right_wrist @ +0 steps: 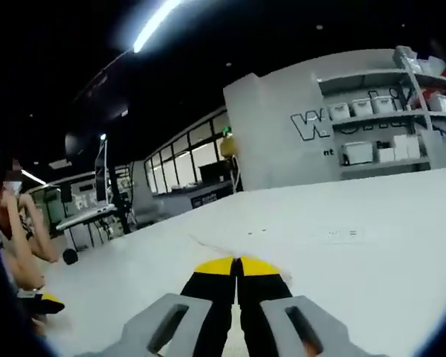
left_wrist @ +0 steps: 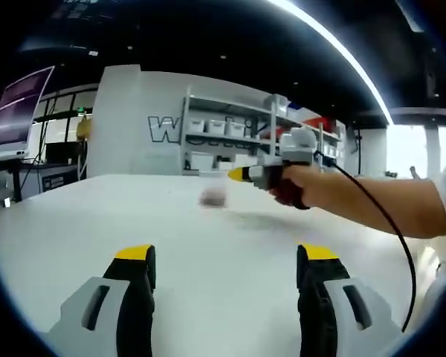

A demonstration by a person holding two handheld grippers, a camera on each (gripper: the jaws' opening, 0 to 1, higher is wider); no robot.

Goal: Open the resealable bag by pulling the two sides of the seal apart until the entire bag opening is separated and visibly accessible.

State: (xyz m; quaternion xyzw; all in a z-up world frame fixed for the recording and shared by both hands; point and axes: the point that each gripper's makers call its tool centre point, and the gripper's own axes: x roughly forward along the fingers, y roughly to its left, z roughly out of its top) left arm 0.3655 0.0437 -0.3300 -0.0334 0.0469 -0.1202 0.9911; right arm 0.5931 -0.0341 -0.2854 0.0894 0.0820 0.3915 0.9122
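Two grippers over a white table, a small blurred bag lying out on the tabletop.

In the left gripper view, the left gripper (left_wrist: pixel 227 262) stands nearest, its yellow-tipped fingers (left_wrist: pixel 134 256) spread wide with bare table (left_wrist: pixel 223 297) between them and nothing held. Further out, a small pale, blurred object, apparently the resealable bag (left_wrist: pixel 214 195), lies on the table, touched by neither gripper; whether it is sealed or what it contains cannot be told. Just beyond it to the right, a person's hand (left_wrist: pixel 291 184) holds the right gripper (left_wrist: pixel 238 175) above the table, with a black cable trailing from it. In the right gripper view its fingers are pressed together on nothing. Against the far wall, shelves (left_wrist: pixel 230 134) carry white storage boxes (left_wrist: pixel 215 127), contents hidden.
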